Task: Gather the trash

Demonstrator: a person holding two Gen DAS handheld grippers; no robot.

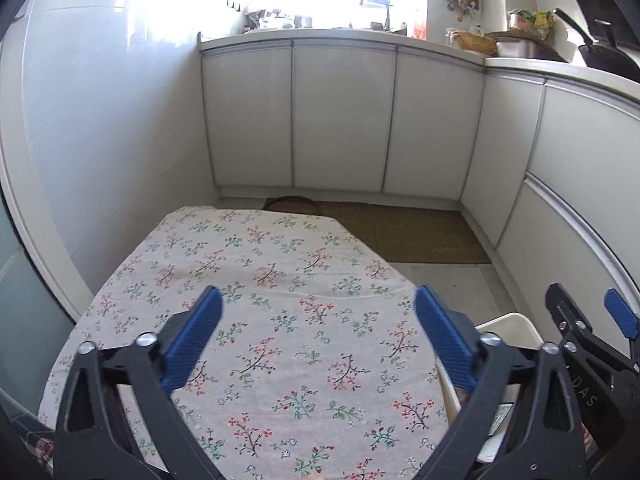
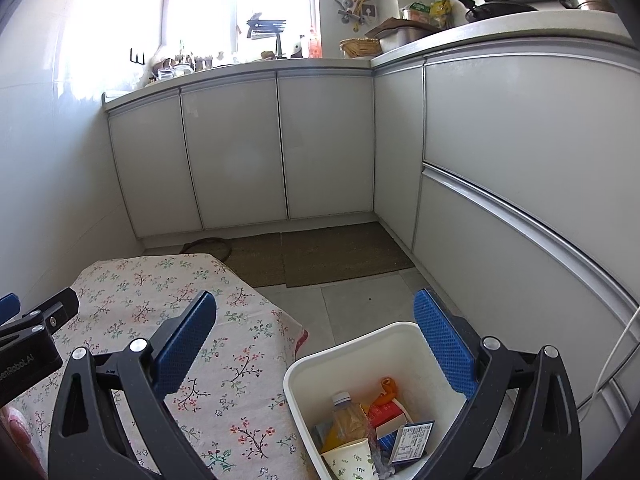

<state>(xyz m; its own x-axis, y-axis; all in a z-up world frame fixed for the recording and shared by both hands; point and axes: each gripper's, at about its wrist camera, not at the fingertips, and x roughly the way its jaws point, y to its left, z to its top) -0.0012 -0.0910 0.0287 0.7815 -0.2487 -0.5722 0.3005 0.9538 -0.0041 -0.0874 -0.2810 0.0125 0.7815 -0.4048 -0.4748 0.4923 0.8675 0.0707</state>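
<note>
A white trash bin (image 2: 360,340) stands on the floor right of the table; its rim also shows in the left wrist view (image 1: 516,320). Inside it lie a plastic bottle (image 2: 348,416), a paper cup (image 2: 352,460), a red box (image 2: 386,414), orange peel (image 2: 388,386) and a dark packet (image 2: 412,444). My left gripper (image 1: 318,332) is open and empty above the floral tablecloth (image 1: 280,280). My right gripper (image 2: 314,336) is open and empty, above the bin and the table's right edge. The right gripper also shows in the left wrist view (image 1: 588,320), the left one in the right wrist view (image 2: 36,316).
White kitchen cabinets (image 2: 320,140) run along the back and right side. Brown floor mats (image 2: 340,252) lie on the grey tile floor. The counter holds a pan (image 2: 480,4), a steel tray (image 2: 404,36) and a basket (image 2: 360,46). A white wall stands on the left.
</note>
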